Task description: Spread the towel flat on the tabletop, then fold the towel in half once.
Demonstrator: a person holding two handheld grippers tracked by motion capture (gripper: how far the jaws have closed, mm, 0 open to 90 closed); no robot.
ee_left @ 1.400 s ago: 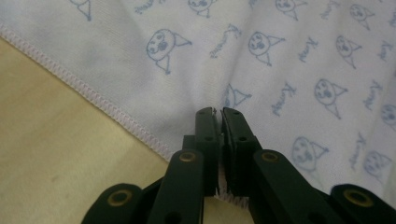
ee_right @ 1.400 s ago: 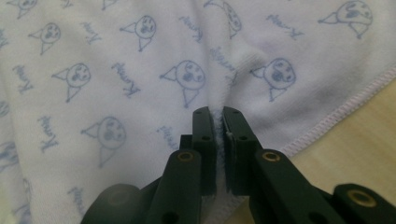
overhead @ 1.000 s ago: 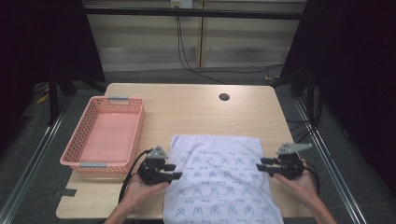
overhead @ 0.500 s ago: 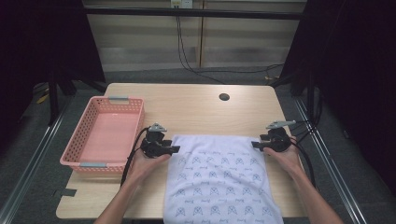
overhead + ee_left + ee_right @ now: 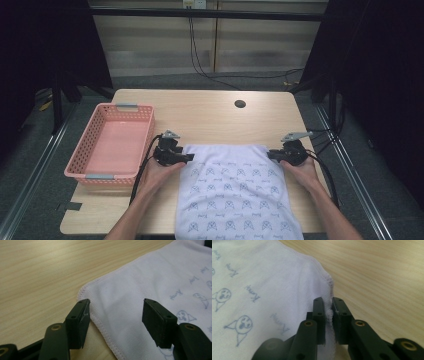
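A white towel (image 5: 235, 195) with a small blue print lies flat on the wooden table (image 5: 210, 115), and its near end hangs over the front edge. My left gripper (image 5: 189, 158) is at the towel's far left corner. In the left gripper view its jaws (image 5: 116, 315) are open and have just been opening. They straddle the hemmed corner of the towel (image 5: 150, 282), which lies flat with no pad pressing on it. My right gripper (image 5: 270, 155) is at the far right corner. Its jaws (image 5: 328, 307) have just closed and pinch the towel's edge (image 5: 274, 277).
A pink plastic basket (image 5: 145, 125) stands on the left of the table, close to my left gripper. A round cable hole (image 5: 240, 104) sits near the table's far edge. Bare wood lies beyond the towel. Cables trail from both grippers towards the person.
Both hands slid along the towel's sides, away from the person, from its middle to its far corners. They have held there for the last half second.
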